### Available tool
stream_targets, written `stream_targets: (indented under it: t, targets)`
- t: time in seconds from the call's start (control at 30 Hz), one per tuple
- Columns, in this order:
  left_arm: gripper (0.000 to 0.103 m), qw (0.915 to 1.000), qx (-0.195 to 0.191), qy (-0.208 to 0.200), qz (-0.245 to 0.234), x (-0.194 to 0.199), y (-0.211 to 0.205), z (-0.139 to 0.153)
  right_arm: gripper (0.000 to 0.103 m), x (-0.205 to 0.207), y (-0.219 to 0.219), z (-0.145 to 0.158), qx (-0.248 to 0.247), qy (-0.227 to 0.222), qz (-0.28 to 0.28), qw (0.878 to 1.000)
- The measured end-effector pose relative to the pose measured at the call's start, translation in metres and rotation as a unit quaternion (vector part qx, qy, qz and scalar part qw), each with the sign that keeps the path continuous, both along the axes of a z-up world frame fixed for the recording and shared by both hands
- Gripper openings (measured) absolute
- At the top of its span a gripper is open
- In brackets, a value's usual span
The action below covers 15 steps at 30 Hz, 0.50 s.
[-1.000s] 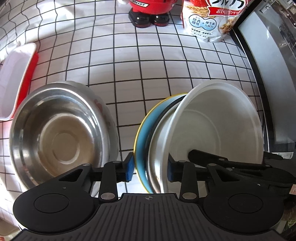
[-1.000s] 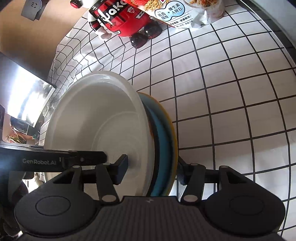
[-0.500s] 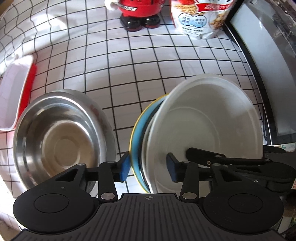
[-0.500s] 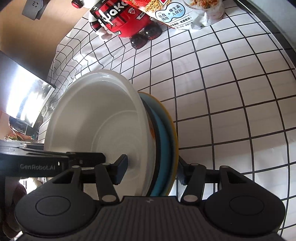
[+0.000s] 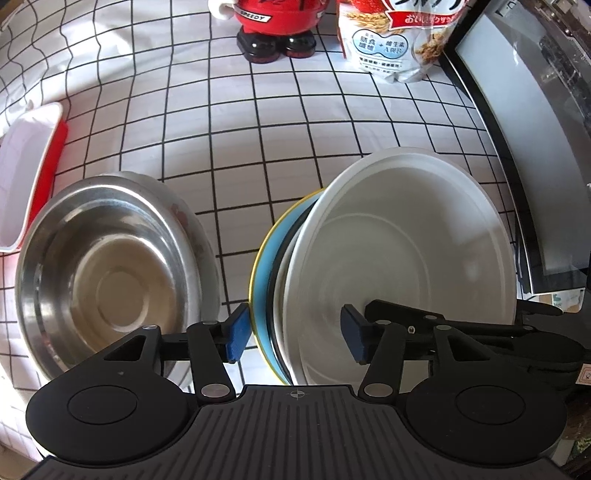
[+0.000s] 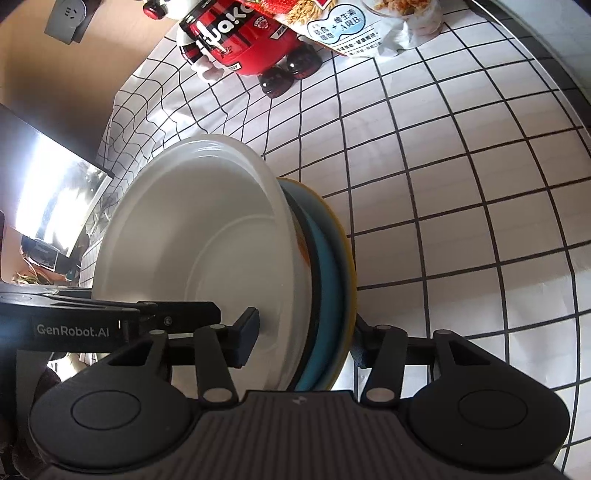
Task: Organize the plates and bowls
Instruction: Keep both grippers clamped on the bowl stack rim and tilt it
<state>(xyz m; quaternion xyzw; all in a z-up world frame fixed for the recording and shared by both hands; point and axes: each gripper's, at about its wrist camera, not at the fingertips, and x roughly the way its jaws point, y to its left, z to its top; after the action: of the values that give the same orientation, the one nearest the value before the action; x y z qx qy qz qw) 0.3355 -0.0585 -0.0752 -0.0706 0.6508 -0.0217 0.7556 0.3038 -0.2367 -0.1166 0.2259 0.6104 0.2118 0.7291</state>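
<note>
Surface (image 5: 280,147) under a white, black-gridded cloth.
On it: a steel bowl (image 5: 107,273), red-edged tray (image 5: 26,173), red figurine (image 5: 277,26), cereal bag (image 5: 399,40).

One steel bowl (image 5: 107,280); one white bowl (image 5: 402,266); two plates (image 5: 264,273).

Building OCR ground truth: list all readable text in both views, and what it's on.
"SPEEDY": red figure, on its lower band.
"uako", partial, start cut off: the figure's body.
"GenRobot.AI": left gripper, its side seen in the right wrist view.
"A" and "E" amid Japanese characters I can't reliably transcribe: cereal bag, blue circle.
Bag's red banner and small print: cropped or too small to read.
</note>
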Motion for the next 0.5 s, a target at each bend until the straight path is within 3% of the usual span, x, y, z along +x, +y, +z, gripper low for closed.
stream_targets:
  t: [0.5]
  targets:
    - [0.058,0.9995,0.011,0.005,-0.03,0.004,-0.017,-0.006,0.05,-0.001,-0.015,-0.004,0.019,0.02,-0.017,0.999]
